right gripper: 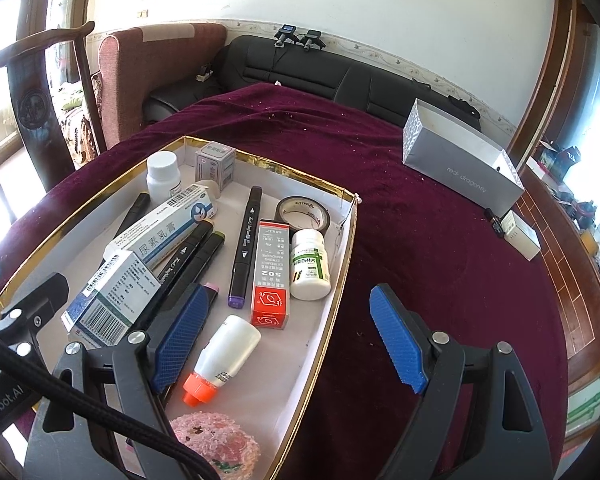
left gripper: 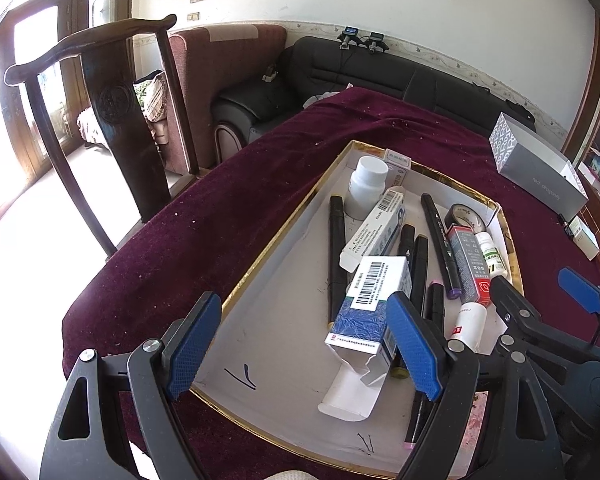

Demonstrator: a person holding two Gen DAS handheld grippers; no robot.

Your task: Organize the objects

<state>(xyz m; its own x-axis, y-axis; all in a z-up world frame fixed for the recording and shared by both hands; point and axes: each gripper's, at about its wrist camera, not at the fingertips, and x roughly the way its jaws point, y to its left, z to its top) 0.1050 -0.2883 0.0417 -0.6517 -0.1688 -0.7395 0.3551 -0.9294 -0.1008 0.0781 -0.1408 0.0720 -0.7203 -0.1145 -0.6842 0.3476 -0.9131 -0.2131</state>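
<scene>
A shallow gold-rimmed white box [left gripper: 284, 220] [right gripper: 340, 248] on the maroon cloth holds several black markers [left gripper: 336, 256] [right gripper: 246, 244], a blue-white medicine carton [left gripper: 370, 308] [right gripper: 112, 296], a long ointment carton [left gripper: 374, 232] [right gripper: 160, 232], white bottles [left gripper: 366, 188] [right gripper: 310, 262], a red 502 glue box [right gripper: 270, 272], a tape roll [right gripper: 302, 212] and an orange-capped bottle [right gripper: 220, 360]. My left gripper [left gripper: 308, 344] is open and empty over the box's near part. My right gripper [right gripper: 288, 344] is open and empty, straddling the box's right wall.
A grey open box [left gripper: 536, 168] [right gripper: 460, 160] and a small white box [right gripper: 522, 236] lie on the cloth at the right. A pink knitted piece [right gripper: 216, 444] sits in the box's near corner. A dark wooden chair [left gripper: 120, 120] stands left; sofas stand behind.
</scene>
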